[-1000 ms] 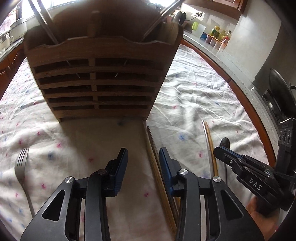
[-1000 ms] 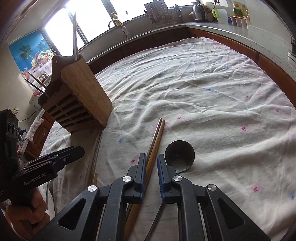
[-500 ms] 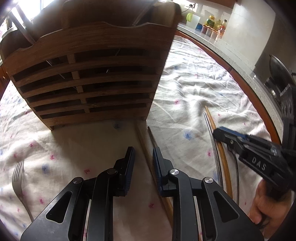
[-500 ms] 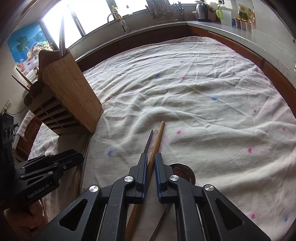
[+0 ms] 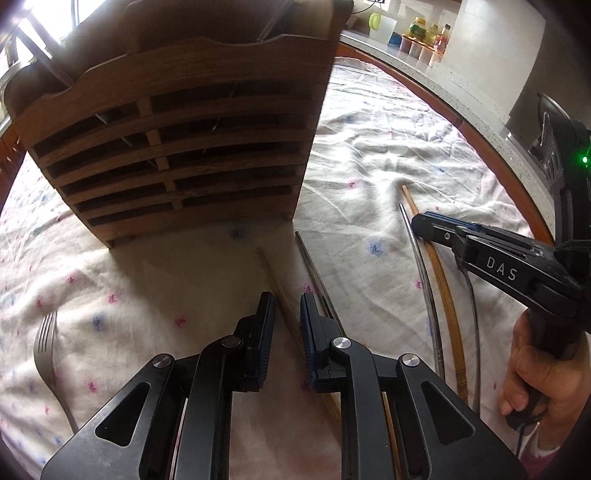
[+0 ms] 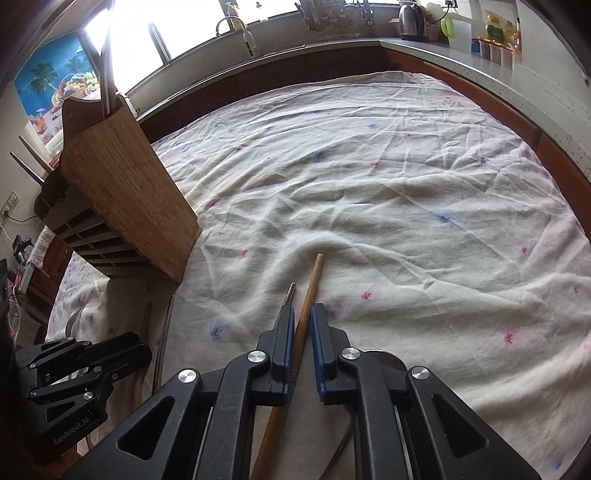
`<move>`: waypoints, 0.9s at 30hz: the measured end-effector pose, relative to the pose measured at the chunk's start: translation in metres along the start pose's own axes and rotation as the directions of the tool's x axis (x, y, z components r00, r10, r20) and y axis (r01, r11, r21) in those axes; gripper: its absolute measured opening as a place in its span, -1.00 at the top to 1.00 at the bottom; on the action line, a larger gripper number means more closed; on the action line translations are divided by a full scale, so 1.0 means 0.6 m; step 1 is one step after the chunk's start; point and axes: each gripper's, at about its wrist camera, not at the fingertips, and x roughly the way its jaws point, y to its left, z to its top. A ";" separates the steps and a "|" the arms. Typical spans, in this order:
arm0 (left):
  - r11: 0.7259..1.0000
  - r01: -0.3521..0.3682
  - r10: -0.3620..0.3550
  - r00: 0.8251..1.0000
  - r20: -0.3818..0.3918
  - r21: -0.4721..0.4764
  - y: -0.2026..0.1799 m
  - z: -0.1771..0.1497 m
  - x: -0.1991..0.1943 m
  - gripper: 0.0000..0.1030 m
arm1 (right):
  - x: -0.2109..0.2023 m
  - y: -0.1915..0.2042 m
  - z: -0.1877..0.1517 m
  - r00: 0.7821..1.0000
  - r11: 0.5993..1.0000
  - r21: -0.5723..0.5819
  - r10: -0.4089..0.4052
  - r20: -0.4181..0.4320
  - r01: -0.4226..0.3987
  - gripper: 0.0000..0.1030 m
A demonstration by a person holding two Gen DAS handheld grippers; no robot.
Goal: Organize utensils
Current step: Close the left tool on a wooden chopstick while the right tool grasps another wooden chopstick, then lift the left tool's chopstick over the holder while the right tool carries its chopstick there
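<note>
A slatted wooden utensil holder [image 5: 177, 147] stands on the tablecloth; it also shows in the right wrist view [image 6: 125, 195] with utensils standing in it. My left gripper [image 5: 287, 310] is narrowly open over a wooden chopstick [image 5: 275, 280], with a metal chopstick [image 5: 314, 266] just right of it. My right gripper [image 6: 303, 325] is narrowly open astride another wooden chopstick [image 6: 312, 291]; a metal chopstick [image 6: 289, 295] lies under its left finger. Neither grips anything. A fork [image 5: 46, 354] lies at the left.
A dark spoon [image 6: 380, 356] lies mostly hidden under my right gripper. The white floral tablecloth [image 6: 388, 192] covers the table. A kitchen counter with jars [image 5: 424, 44], a kettle [image 6: 410, 18] and a sink tap runs behind.
Both grippers have moved forward along the chopstick pairs. The left jaws have narrowed around the wooden chopstick. The spoon bowl has slipped under the right gripper.
</note>
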 end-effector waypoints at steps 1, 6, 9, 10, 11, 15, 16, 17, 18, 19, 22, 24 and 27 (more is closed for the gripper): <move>1.000 -0.010 0.010 1.000 0.006 0.004 0.000 -0.001 0.000 0.79 | 0.000 0.000 -0.001 1.000 1.000 -0.003 0.000 0.003 0.000 0.81; 1.000 -0.011 0.011 1.000 0.013 -0.011 -0.003 -0.007 -0.008 0.90 | -0.007 0.002 -0.007 1.000 1.000 0.000 0.001 0.011 -0.001 0.84; 1.000 -0.006 0.007 1.000 0.030 -0.026 0.007 -0.020 -0.029 0.90 | -0.030 0.004 -0.017 0.999 1.000 0.010 0.029 0.035 -0.030 0.85; 0.999 0.002 -0.001 0.999 0.035 -0.034 0.007 -0.023 -0.035 0.90 | -0.040 0.005 -0.020 0.998 0.999 0.013 0.044 0.044 -0.045 0.86; 0.999 0.013 -0.011 0.999 0.044 -0.042 0.009 -0.026 -0.045 0.90 | -0.050 0.006 -0.022 0.997 0.998 0.016 0.062 0.054 -0.063 0.86; 0.997 0.041 -0.035 0.995 0.095 -0.060 0.015 -0.044 -0.095 0.90 | -0.090 0.015 -0.030 0.991 0.995 0.012 0.099 0.087 -0.101 0.88; 0.996 0.051 -0.044 0.993 0.107 -0.067 0.023 -0.047 -0.108 0.90 | -0.101 0.017 -0.033 0.989 0.994 0.011 0.109 0.096 -0.110 0.88; 0.995 0.062 -0.053 0.991 0.121 -0.073 0.029 -0.053 -0.124 0.90 | -0.111 0.020 -0.035 0.987 0.992 0.008 0.122 0.105 -0.123 0.88; 0.994 0.069 -0.058 0.989 0.137 -0.079 0.031 -0.058 -0.139 0.90 | -0.122 0.023 -0.037 0.985 0.991 0.005 0.133 0.112 -0.134 0.88; 0.994 0.075 -0.062 0.987 0.151 -0.082 0.046 -0.060 -0.153 0.90 | -0.133 0.026 -0.040 0.982 0.990 0.002 0.142 0.121 -0.144 0.88; 0.992 0.091 -0.073 0.979 0.190 -0.091 0.041 -0.061 -0.188 0.90 | -0.165 0.032 -0.045 0.973 0.984 -0.004 0.177 0.146 -0.179 0.88; 0.990 0.104 -0.081 0.973 0.215 -0.095 0.042 -0.068 -0.212 0.90 | -0.185 0.036 -0.049 0.968 0.982 -0.011 0.189 0.165 -0.189 0.88; 0.989 0.109 -0.082 0.965 0.248 -0.096 0.039 -0.078 -0.243 0.90 | -0.219 0.042 -0.056 0.958 0.978 -0.023 0.209 0.198 -0.209 0.88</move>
